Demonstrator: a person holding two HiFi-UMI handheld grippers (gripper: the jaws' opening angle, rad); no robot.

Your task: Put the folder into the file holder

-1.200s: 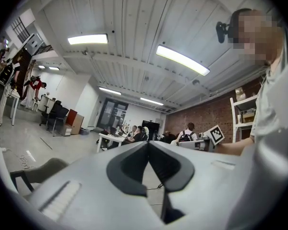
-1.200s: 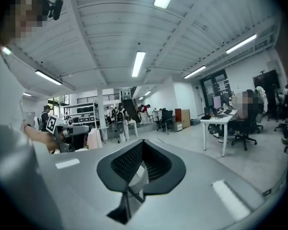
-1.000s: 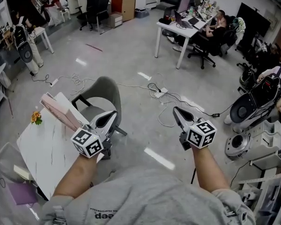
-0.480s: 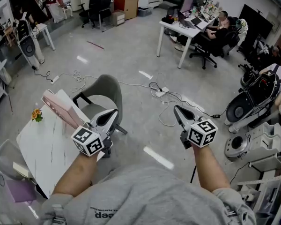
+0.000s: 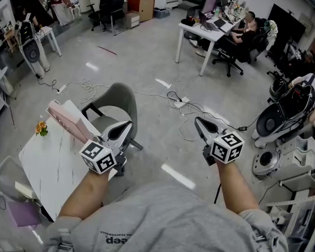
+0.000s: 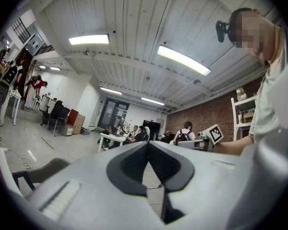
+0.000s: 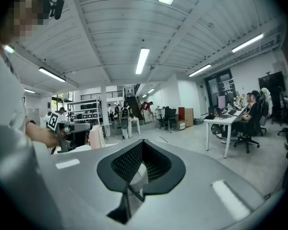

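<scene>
A pink file holder (image 5: 68, 121) stands upright at the far end of the white table (image 5: 52, 167), on the left of the head view. A purple folder (image 5: 23, 214) lies at the lower left, by the table's near end. My left gripper (image 5: 128, 125) hovers past the table's right edge, shut and empty; in its own view the jaws (image 6: 147, 143) meet with nothing between them. My right gripper (image 5: 197, 121) hangs over the bare floor, shut and empty, and its jaws (image 7: 142, 142) are closed. The right gripper view shows the file holder (image 7: 95, 137) beside the left gripper (image 7: 62, 123).
A grey chair (image 5: 115, 106) stands just beyond the table. Orange flowers (image 5: 40, 130) sit at the table's left edge. Cables and a power strip (image 5: 179, 104) lie on the floor ahead. People sit at a white desk (image 5: 202, 35) farther off. Round machines (image 5: 283, 117) crowd the right.
The head view has shifted slightly since a second ago. Both grippers hold the same place and stay shut.
</scene>
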